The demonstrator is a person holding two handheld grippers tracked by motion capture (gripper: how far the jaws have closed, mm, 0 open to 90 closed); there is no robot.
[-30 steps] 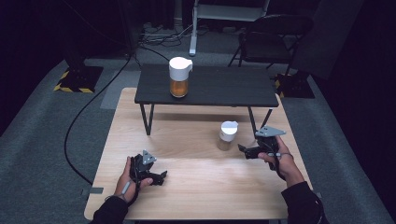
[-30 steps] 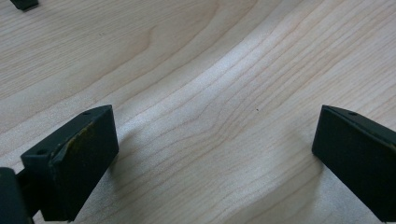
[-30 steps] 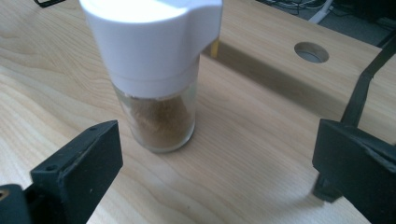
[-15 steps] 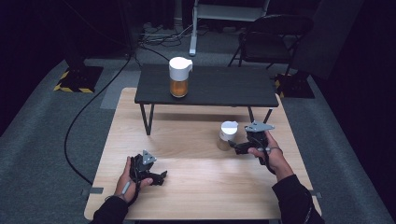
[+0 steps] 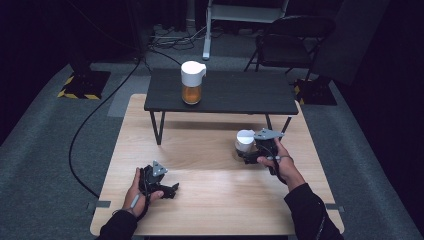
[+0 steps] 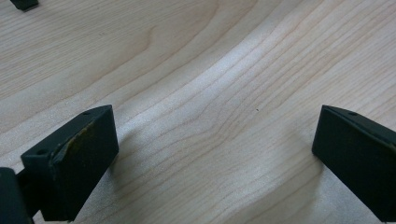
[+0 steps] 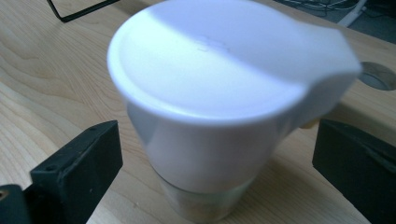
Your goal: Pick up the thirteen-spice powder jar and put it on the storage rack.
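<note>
A small glass jar with a white spouted lid (image 5: 244, 140) stands on the wooden table (image 5: 215, 200), right of centre. My right gripper (image 5: 248, 155) is at the jar from its right side. In the right gripper view the jar (image 7: 219, 93) sits between the two black jaws, which are spread wide on either side with gaps showing; the right gripper (image 7: 215, 144) is open. My left gripper (image 5: 171, 190) rests low near the front left of the table. Its jaws stand apart over bare wood, so the left gripper (image 6: 215, 140) is open and holds nothing.
A low black table (image 5: 225, 97) stands across the far half of the wooden table. On it is a taller pitcher (image 5: 192, 82) with a white lid and amber liquid. A round hole (image 7: 373, 74) in the wood lies just beyond the jar. A folding chair (image 5: 295, 30) and floor cables (image 5: 85, 135) lie beyond.
My right gripper has moved left and slightly toward the person, from beside the jar to having its open jaws around it. The left gripper has stayed put.
</note>
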